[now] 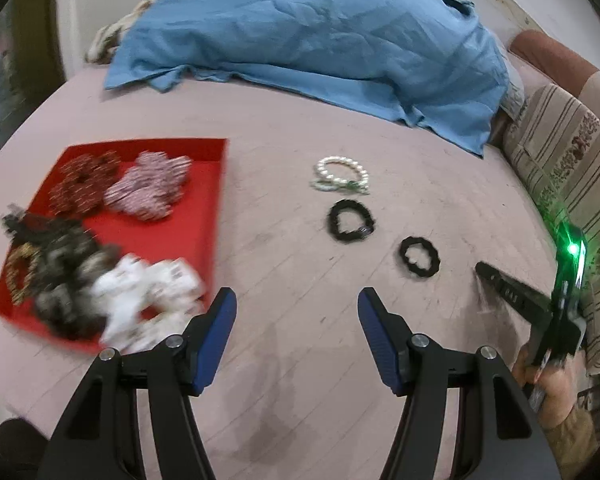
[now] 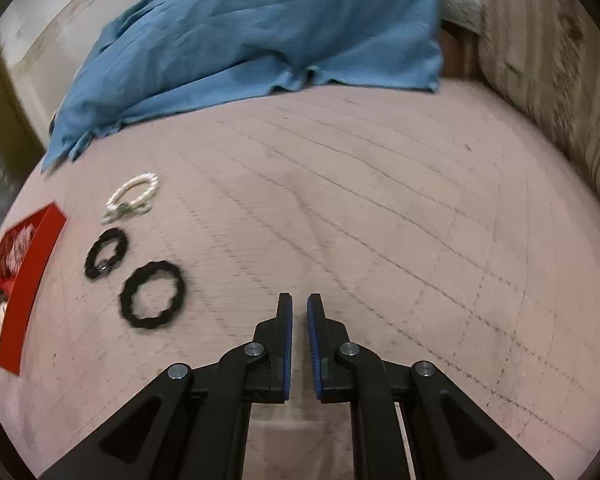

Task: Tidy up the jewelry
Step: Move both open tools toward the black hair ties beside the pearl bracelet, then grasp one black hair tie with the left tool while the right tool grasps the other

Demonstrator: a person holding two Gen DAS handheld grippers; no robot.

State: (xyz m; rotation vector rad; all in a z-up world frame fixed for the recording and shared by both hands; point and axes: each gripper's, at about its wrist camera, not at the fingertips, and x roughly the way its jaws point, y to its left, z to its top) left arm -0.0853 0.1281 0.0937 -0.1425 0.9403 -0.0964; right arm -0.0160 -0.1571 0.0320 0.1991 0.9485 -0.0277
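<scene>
A red tray [image 1: 204, 208] lies at the left on the pink bed cover and holds several scrunchies, among them a white one [image 1: 148, 300] at its near edge. A white pearl bracelet [image 1: 342, 176], a black bracelet [image 1: 351, 222] and a black ring-shaped band [image 1: 419, 257] lie in a row on the cover. My left gripper [image 1: 296, 300] is open and empty, hovering just right of the tray. My right gripper [image 2: 299, 304] is shut and empty, to the right of the black band [image 2: 152, 295]; it also shows in the left wrist view [image 1: 484, 270].
A crumpled blue shirt [image 1: 320, 40] covers the far part of the bed. A striped patterned cushion [image 1: 560, 184] lies along the right side. The red tray's edge [image 2: 28, 280] shows at the far left of the right wrist view.
</scene>
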